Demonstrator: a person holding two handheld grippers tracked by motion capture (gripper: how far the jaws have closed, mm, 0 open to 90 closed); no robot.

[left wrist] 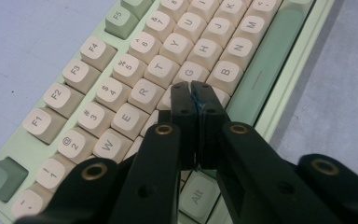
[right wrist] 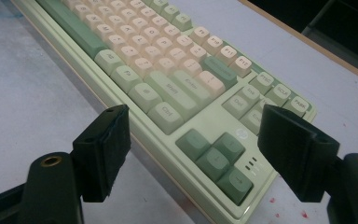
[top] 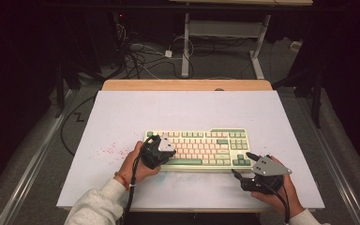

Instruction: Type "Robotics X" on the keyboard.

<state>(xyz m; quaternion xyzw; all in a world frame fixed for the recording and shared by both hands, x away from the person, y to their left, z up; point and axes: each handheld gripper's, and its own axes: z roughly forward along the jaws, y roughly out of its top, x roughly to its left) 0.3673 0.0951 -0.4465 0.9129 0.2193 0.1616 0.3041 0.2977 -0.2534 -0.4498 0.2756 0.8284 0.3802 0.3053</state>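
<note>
A cream and green keyboard (top: 201, 149) lies in the middle of the white table top (top: 178, 112). My left gripper (top: 168, 153) hovers over its left half. In the left gripper view the gripper (left wrist: 194, 89) has its jaws pressed together with nothing between them, tips just above the letter keys near G (left wrist: 190, 72) and B. Whether they touch a key I cannot tell. My right gripper (top: 242, 164) rests off the keyboard's front right corner. In the right gripper view the gripper (right wrist: 196, 135) stands open, its two pads (right wrist: 106, 140) wide apart, framing the green arrow keys (right wrist: 216, 158).
Red specks (top: 108, 151) dot the table left of the keyboard. A wooden edge (top: 187, 85) runs along the table's far side. Beyond it are floor cables (top: 140, 56) and the white legs of another desk (top: 185, 42). Metal rails flank the table.
</note>
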